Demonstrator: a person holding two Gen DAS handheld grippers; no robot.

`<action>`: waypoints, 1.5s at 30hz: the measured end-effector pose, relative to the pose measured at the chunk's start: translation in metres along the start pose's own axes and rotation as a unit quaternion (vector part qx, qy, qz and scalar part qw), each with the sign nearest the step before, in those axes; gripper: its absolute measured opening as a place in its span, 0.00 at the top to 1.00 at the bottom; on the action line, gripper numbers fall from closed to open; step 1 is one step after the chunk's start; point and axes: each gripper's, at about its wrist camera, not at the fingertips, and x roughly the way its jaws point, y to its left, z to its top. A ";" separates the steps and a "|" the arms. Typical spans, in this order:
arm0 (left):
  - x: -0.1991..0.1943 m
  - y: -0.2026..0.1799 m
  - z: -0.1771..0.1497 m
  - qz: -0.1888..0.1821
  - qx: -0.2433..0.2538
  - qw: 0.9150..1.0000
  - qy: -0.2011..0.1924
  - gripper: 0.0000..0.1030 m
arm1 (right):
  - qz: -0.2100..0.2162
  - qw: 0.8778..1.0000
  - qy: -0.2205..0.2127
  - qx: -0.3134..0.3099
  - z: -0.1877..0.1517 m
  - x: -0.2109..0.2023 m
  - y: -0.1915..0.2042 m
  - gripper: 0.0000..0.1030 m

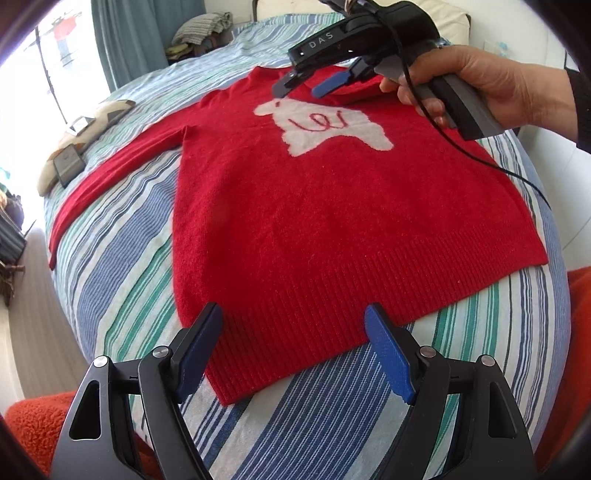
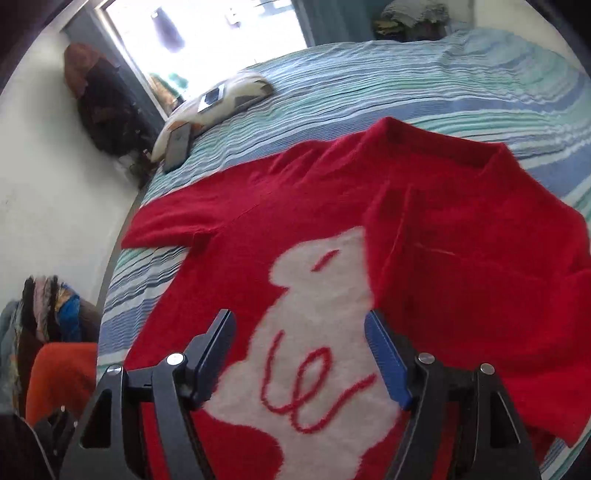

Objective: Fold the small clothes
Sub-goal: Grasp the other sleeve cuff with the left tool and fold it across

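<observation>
A red knitted sweater (image 1: 295, 206) with a white animal figure (image 1: 325, 125) lies flat on the striped bed (image 1: 122, 266). One sleeve (image 1: 110, 173) stretches out to the left; the other sleeve (image 2: 480, 266) is folded over the chest. My left gripper (image 1: 293, 328) is open just above the ribbed hem. My right gripper (image 1: 314, 86) is open and hovers over the collar area; in its own view the right gripper (image 2: 299, 332) sits above the white figure (image 2: 317, 332) of the sweater (image 2: 295, 206).
A patterned pillow (image 1: 85, 136) with a phone (image 1: 68, 164) and a small device lies at the bed's left edge. Folded clothes (image 1: 203, 29) sit at the far end. An orange fleece (image 1: 33, 417) lies near the front. Wall and window are to the left.
</observation>
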 end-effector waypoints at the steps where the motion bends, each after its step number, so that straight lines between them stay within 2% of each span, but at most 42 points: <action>1: 0.000 0.001 0.000 -0.002 -0.002 1.000 0.001 0.21 | 0.027 0.999 0.016 -0.026 -0.003 0.004 0.014 0.30; 4: 0.000 0.004 0.001 -0.005 -0.008 1.000 0.003 0.21 | 0.068 0.996 0.032 -0.056 -0.013 0.001 0.033 0.30; 6: -0.001 0.007 0.001 -0.007 -0.014 1.000 0.004 0.21 | 0.071 0.997 0.011 -0.039 -0.015 -0.013 0.026 0.30; 9: -0.001 0.012 0.001 -0.010 -0.026 1.000 0.007 0.21 | 0.050 0.996 -0.054 0.043 -0.012 -0.041 -0.011 0.30; 12: 0.002 0.013 0.000 -0.009 -0.030 0.999 0.012 0.21 | -0.001 0.983 -0.090 0.163 -0.015 -0.054 -0.054 0.30; 14: 0.004 0.013 0.000 -0.007 -0.029 0.999 0.018 0.19 | -0.025 0.976 -0.067 0.208 -0.027 -0.045 -0.070 0.30; 16: 0.006 0.013 0.000 -0.003 -0.028 0.999 0.021 0.18 | -0.038 0.973 -0.010 0.226 -0.045 -0.028 -0.075 0.30; 17: 0.005 0.014 0.000 -0.002 -0.027 0.999 0.022 0.18 | -0.045 0.975 -0.005 0.218 -0.055 -0.026 -0.070 0.31; 19: -0.001 0.022 0.002 -0.007 -0.037 0.999 0.020 0.18 | -0.066 0.979 -0.033 0.190 -0.072 -0.044 -0.049 0.31; 20: -0.005 0.030 0.003 -0.017 -0.053 0.998 0.017 0.14 | -0.067 0.980 -0.053 0.181 -0.082 -0.058 -0.036 0.31; 22: -0.008 0.055 0.008 -0.036 -0.097 0.995 0.012 0.09 | -0.063 0.981 -0.086 0.163 -0.107 -0.086 -0.007 0.28; 24: -0.002 0.090 0.019 -0.044 -0.159 0.986 0.014 0.08 | -0.065 0.982 -0.106 0.145 -0.135 -0.105 0.023 0.25; 25: 0.003 0.112 0.024 -0.050 -0.199 0.979 0.017 0.08 | -0.065 0.982 -0.112 0.139 -0.150 -0.110 0.036 0.25; 26: 0.009 0.139 0.028 -0.058 -0.248 0.967 0.016 0.09 | -0.066 0.982 -0.117 0.135 -0.165 -0.116 0.046 0.25; 27: 0.015 0.168 0.030 -0.066 -0.299 0.952 0.009 0.09 | -0.071 0.981 -0.122 0.133 -0.178 -0.118 0.056 0.25; 29: 0.029 0.227 0.027 -0.069 -0.397 0.915 -0.008 0.09 | -0.081 0.978 -0.134 0.141 -0.202 -0.119 0.069 0.25; 32: 0.050 0.310 0.010 -0.054 -0.522 0.851 -0.029 0.11 | -0.063 0.973 -0.138 0.174 -0.221 -0.116 0.076 0.25; 33: 0.058 0.332 0.003 -0.044 -0.553 0.832 -0.030 0.12 | -0.055 0.974 -0.133 0.174 -0.222 -0.114 0.077 0.25; 35: 0.077 0.366 -0.012 -0.028 -0.602 0.798 -0.020 0.21 | -0.061 0.978 -0.128 0.153 -0.222 -0.114 0.081 0.25; 38: 0.105 0.393 -0.035 -0.059 -0.666 0.743 -0.015 0.25 | -0.064 0.981 -0.122 0.138 -0.219 -0.106 0.085 0.25; 39: 0.109 0.398 -0.038 -0.064 -0.677 0.733 -0.022 0.26 | -0.063 0.981 -0.120 0.140 -0.219 -0.103 0.085 0.25; 40: 0.111 0.401 -0.038 -0.063 -0.683 0.727 -0.029 0.30 | -0.062 0.981 -0.118 0.142 -0.218 -0.098 0.085 0.25; 42: 0.112 0.407 -0.034 -0.065 -0.683 0.726 -0.046 0.45 | -0.061 0.982 -0.112 0.142 -0.217 -0.093 0.085 0.25; 43: 0.111 0.410 -0.032 -0.062 -0.680 0.729 -0.052 0.65 | -0.062 0.982 -0.110 0.140 -0.216 -0.092 0.085 0.25; 44: 0.108 0.414 -0.027 -0.060 -0.675 0.733 -0.058 0.91 | -0.062 0.983 -0.109 0.137 -0.217 -0.090 0.086 0.25; 45: 0.104 0.418 -0.022 -0.047 -0.669 0.739 -0.057 0.95 | -0.063 0.983 -0.109 0.135 -0.216 -0.090 0.086 0.25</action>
